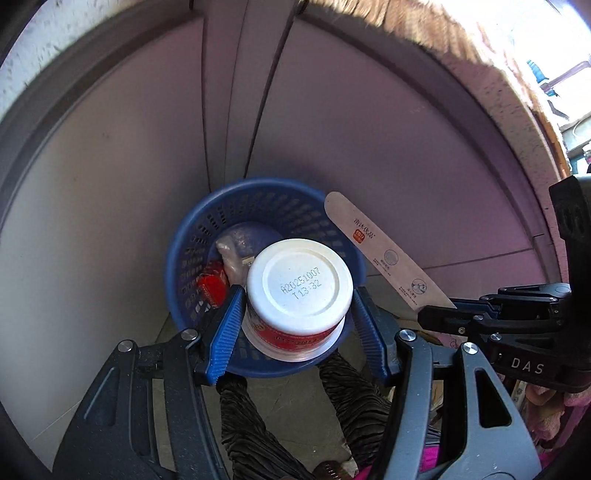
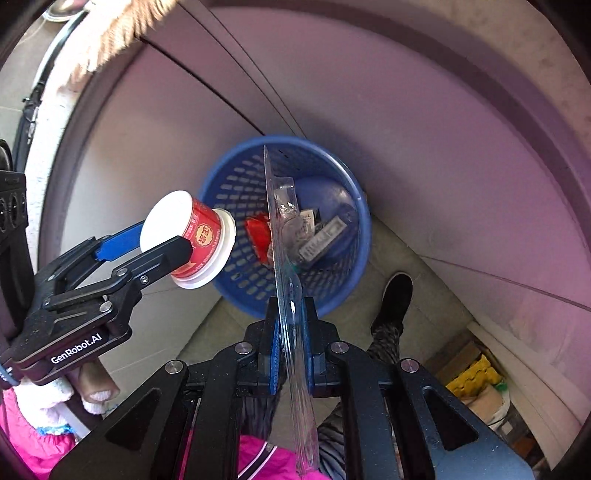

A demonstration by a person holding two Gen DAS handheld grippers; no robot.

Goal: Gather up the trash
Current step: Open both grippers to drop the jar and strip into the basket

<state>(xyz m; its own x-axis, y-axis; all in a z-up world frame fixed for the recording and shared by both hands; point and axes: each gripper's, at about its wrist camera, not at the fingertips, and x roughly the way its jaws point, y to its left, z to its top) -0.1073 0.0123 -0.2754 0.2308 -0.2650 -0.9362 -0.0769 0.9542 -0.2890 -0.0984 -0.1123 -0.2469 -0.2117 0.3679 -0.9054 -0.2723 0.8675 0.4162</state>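
A blue plastic basket [image 1: 192, 236] stands on the floor against a pale cabinet; it also shows in the right wrist view [image 2: 236, 177]. It holds a red packet [image 1: 212, 290], a crumpled clear bag [image 1: 231, 254] and other wrappers [image 2: 321, 236]. My left gripper [image 1: 297, 325] is shut on a red-and-white cup [image 1: 299, 284], held bottom-up over the basket; the cup also shows in the right wrist view [image 2: 192, 236]. My right gripper [image 2: 291, 332] is shut on a flat clear blister package [image 2: 284, 229], edge-on above the basket; its printed card [image 1: 380, 251] shows in the left wrist view.
Pale cabinet doors [image 1: 110, 166] rise behind the basket. The person's legs [image 1: 251, 417] and a black shoe [image 2: 397, 299] stand on the tiled floor beside it. Yellow and boxed items [image 2: 476, 376] lie at the right. A fuzzy cloth [image 2: 110, 33] hangs at top left.
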